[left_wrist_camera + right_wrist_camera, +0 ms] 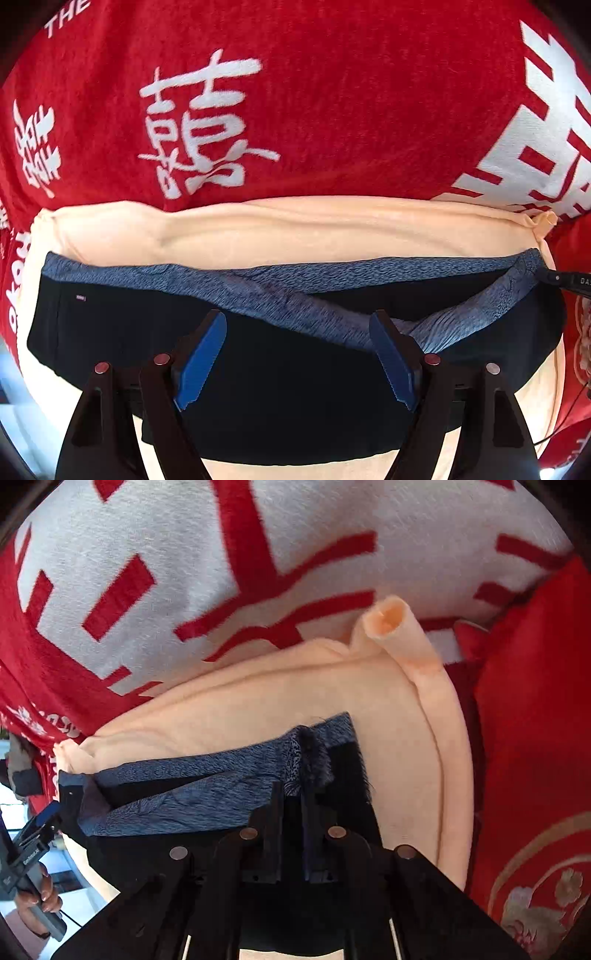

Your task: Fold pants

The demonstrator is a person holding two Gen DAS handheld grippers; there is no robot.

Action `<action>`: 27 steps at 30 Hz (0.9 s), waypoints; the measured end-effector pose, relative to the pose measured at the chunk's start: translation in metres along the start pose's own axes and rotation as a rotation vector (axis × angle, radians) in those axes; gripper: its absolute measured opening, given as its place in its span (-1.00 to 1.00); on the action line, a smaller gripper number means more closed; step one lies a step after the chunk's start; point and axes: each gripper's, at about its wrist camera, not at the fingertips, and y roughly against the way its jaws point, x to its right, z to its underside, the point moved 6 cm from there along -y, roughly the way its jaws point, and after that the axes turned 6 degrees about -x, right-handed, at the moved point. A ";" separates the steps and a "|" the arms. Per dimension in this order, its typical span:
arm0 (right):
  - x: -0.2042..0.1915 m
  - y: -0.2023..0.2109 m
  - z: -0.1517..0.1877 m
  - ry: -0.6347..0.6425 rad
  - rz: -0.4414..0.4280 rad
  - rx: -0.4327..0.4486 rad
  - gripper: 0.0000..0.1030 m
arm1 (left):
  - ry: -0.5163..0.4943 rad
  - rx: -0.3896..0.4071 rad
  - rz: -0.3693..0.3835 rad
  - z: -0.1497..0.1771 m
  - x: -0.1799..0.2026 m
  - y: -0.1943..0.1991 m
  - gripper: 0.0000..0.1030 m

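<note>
Pinching the waistband corner with the right gripper pressed together on it, left gripper spread over the pants lying on the peach cloth: I'd close left on the band before lifting, keeping both ends level.
</note>
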 end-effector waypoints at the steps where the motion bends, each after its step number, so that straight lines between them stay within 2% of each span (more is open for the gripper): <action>1: 0.000 0.005 -0.004 0.015 0.036 0.037 -0.84 | 0.006 0.004 -0.006 0.002 -0.001 -0.001 0.55; 2: 0.006 0.008 -0.008 0.005 0.070 0.064 -0.84 | 0.008 0.007 -0.015 0.002 -0.002 -0.001 0.55; 5: 0.029 0.004 -0.019 -0.104 0.086 0.071 -0.75 | 0.003 -0.017 -0.038 0.005 -0.001 -0.012 0.56; 6: 0.033 0.006 -0.019 -0.129 0.093 0.072 -0.61 | -0.003 -0.018 -0.055 0.007 -0.001 -0.015 0.55; 7: 0.032 0.013 -0.016 -0.141 0.090 0.087 -0.37 | -0.008 -0.024 -0.068 0.008 -0.001 -0.019 0.55; 9: 0.023 0.033 0.003 -0.146 0.035 0.141 -0.08 | -0.002 -0.040 -0.065 0.011 -0.003 -0.027 0.55; 10: 0.020 0.039 0.017 -0.151 0.011 0.158 -0.07 | 0.003 -0.049 -0.066 0.012 -0.005 -0.032 0.56; 14: 0.026 0.032 0.095 -0.279 -0.026 0.129 -0.07 | 0.005 -0.104 -0.129 0.025 -0.012 -0.065 0.55; 16: 0.036 0.021 0.122 -0.364 -0.061 0.125 -0.07 | 0.014 -0.122 -0.125 0.033 -0.014 -0.077 0.57; 18: 0.048 0.007 0.132 -0.449 -0.105 0.134 -0.07 | 0.015 -0.087 -0.137 0.036 -0.015 -0.077 0.68; 20: 0.060 -0.001 0.134 -0.512 -0.144 0.167 -0.07 | 0.003 -0.079 -0.146 0.038 -0.014 -0.077 0.69; 24: 0.061 0.003 0.132 -0.532 -0.202 0.233 -0.01 | -0.002 -0.079 -0.138 0.039 -0.014 -0.079 0.70; 26: 0.058 0.003 0.123 -0.544 -0.203 0.219 -0.18 | -0.002 -0.069 -0.155 0.037 -0.017 -0.081 0.83; 27: 0.057 0.005 0.116 -0.530 -0.188 0.197 -0.70 | 0.001 -0.069 -0.156 0.037 -0.018 -0.081 0.86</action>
